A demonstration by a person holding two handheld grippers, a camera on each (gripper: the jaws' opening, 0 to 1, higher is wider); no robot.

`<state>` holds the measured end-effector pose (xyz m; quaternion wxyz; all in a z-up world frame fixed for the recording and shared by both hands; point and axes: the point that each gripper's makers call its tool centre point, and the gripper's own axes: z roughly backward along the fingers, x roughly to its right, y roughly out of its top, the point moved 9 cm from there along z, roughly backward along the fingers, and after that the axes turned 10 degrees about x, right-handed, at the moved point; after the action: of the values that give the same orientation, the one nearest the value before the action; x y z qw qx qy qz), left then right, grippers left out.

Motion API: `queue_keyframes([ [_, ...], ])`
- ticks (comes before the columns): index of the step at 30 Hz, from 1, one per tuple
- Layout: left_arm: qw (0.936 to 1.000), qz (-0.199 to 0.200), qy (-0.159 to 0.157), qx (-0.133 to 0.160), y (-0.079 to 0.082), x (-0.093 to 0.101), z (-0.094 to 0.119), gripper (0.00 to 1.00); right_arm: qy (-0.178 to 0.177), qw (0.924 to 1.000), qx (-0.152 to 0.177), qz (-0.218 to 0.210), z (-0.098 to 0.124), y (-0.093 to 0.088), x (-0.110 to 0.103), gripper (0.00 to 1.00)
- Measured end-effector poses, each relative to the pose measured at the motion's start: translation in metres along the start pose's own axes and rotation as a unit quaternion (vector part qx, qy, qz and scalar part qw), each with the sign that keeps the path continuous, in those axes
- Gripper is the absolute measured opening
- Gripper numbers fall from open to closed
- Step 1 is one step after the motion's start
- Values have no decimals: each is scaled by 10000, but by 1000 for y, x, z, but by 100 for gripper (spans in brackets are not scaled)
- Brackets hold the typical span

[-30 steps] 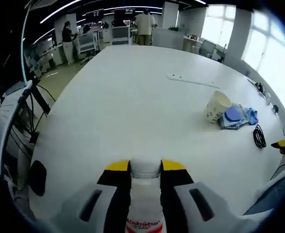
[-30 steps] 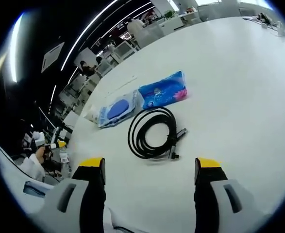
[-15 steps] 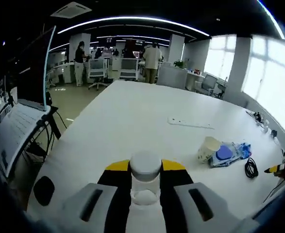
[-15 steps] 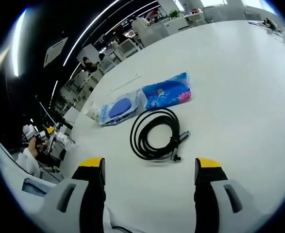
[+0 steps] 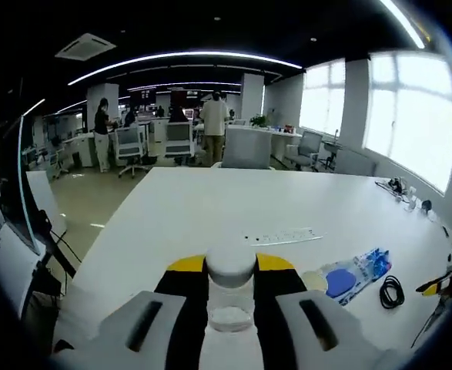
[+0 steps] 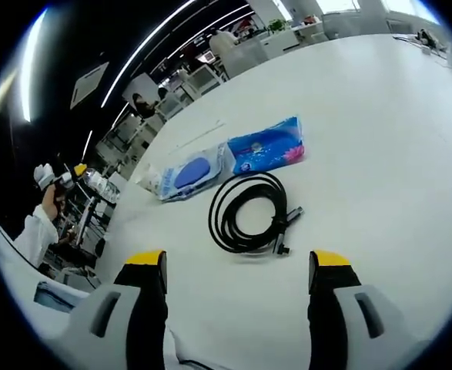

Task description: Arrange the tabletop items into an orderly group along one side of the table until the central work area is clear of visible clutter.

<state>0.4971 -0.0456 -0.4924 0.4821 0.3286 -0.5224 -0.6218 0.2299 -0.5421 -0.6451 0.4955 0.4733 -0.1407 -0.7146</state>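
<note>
Bottle (image 5: 231, 297) is clamped between the left tool (image 5: 231, 266) jaws at bottom centre of the left gripper view, white cap up, clear body below, carried above the tabletop (image 5: 210, 208). Cable (image 5: 391, 292), blue packs (image 5: 353, 276) and cup (image 5: 313, 280) are seen at lower right of that frame, well apart from the bottle, so the group lies to the right of the left tool. A white strip (image 5: 283, 236) lies beyond them, mid-frame.

In the right gripper view the right tool (image 6: 237, 270) is spread wide, nothing held. Coiled cable (image 6: 249, 212) lies just ahead, between the jaw lines, plug end toward lower right. Packs (image 6: 229, 158) sit just beyond it, long axis running lower left to upper right.

Judgement: right tool is nearer the cable; bottle is to be set beside that group.
</note>
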Motion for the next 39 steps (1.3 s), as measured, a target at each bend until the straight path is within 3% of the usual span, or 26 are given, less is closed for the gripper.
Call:
queue_keyframes([
  [7,9997,-80,-188,-152,3,25,-21,19,-42,10000,5,-57,2,-2,2,75],
  [16,9985,-220,-337,-369,-5,64,-36,20,-31,10000,14,-92,0,-1,1,74],
  [26,9971,-74,-367,-659,-33,57,-58,20,-34,9999,-2,-169,-1,-8,1,74],
  [39,9949,-50,-280,-965,-57,64,-66,20,18,9998,35,-203,-2,-8,1,74],
])
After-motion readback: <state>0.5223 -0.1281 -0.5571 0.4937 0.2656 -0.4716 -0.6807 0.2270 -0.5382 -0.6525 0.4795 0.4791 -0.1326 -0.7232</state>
